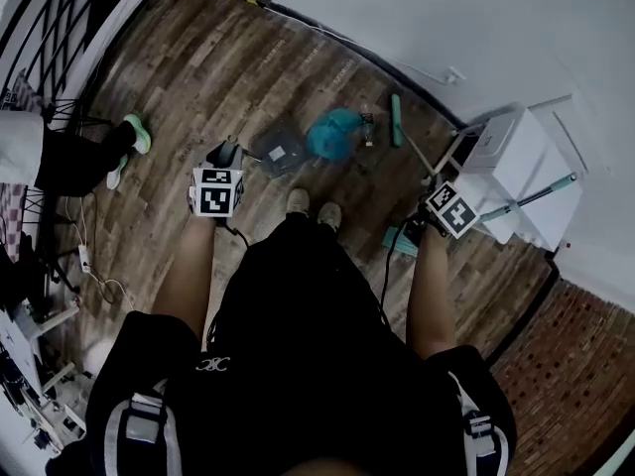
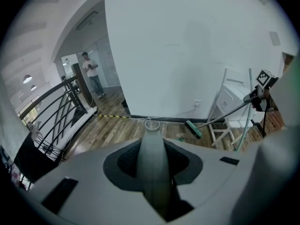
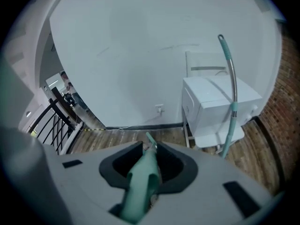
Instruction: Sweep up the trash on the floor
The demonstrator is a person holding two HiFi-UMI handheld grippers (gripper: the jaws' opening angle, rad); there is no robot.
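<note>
Far left: bystander point(image 1: 60, 157) by railing point(image 2: 61, 111), well apart from work area.

L gripper point(image 2: 152, 172): clamped on pan handle point(image 2: 151, 144), grey shaft filling gap betw. jaws, ring end pointing away. Held upright, prob. to keep pan point(image 1: 293, 145) flat on floor point(image 1: 218, 67) w/ mouth toward trash. Pan just ahead of shoes point(image 1: 313, 206); pale scrap point(image 1: 276, 153) lying on it.

Mid: teal lump point(image 1: 332, 134), prob. main trash, right of pan. Touching or just beside, can't tell. Small bits point(image 1: 367, 129) betw. lump and broom head point(image 1: 396, 119).

Broom head down beyond trash, near wall point(image 1: 446, 18). Placed, by judgement, to drag debris back toward pan.

R gripper point(image 3: 143, 172): closed tight on broom grip point(image 3: 140, 184), teal, angled down and forward for reach.

Far right: white cabinet point(image 1: 516, 157), spare pole point(image 1: 541, 196) leaning on it, clear of sweep path.
</note>
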